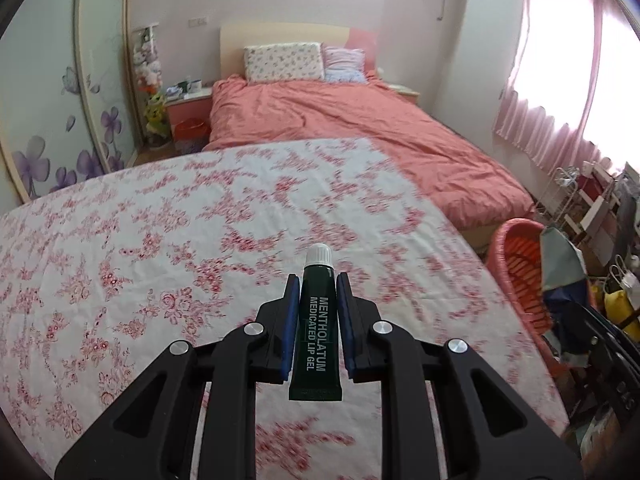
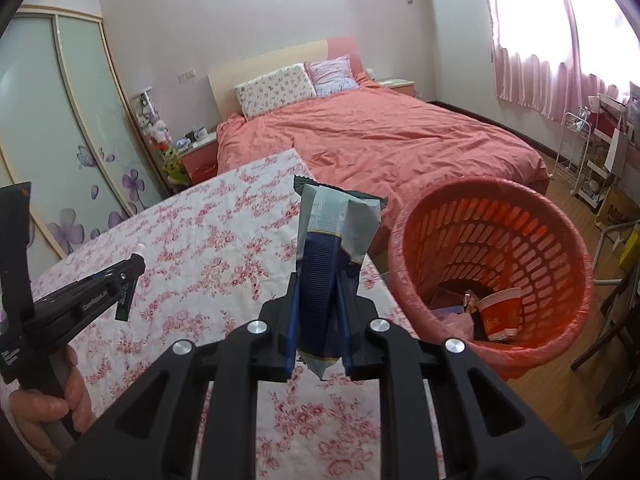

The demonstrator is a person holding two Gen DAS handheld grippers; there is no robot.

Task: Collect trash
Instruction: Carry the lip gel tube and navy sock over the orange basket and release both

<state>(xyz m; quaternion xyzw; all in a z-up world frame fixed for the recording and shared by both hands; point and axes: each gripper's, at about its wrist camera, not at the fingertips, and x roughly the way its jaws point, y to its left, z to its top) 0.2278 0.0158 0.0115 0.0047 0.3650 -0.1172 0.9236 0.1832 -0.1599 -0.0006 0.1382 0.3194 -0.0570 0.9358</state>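
The left gripper (image 1: 318, 286) pinched a dark lip gel tube (image 1: 317, 320); the right gripper (image 2: 317, 280) clamped a blue wrapper (image 2: 320, 280). Below lay the floral tablecloth (image 1: 160, 240), a bed (image 1: 340, 120) beyond, an orange basket (image 2: 500, 208) right.

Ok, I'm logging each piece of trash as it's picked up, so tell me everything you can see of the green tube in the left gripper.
The tube is a small dark green squeeze tube with a white ribbed screw cap, printed in pale letters "Mentholatum Medicated Lip Gel". It looks like soft plastic, flat and crimped at its tail. The left gripper is shut on it, its blue pads pressing both sides of the body, cap pointing forward past the fingertips. It is held above the floral tablecloth, touching nothing else.
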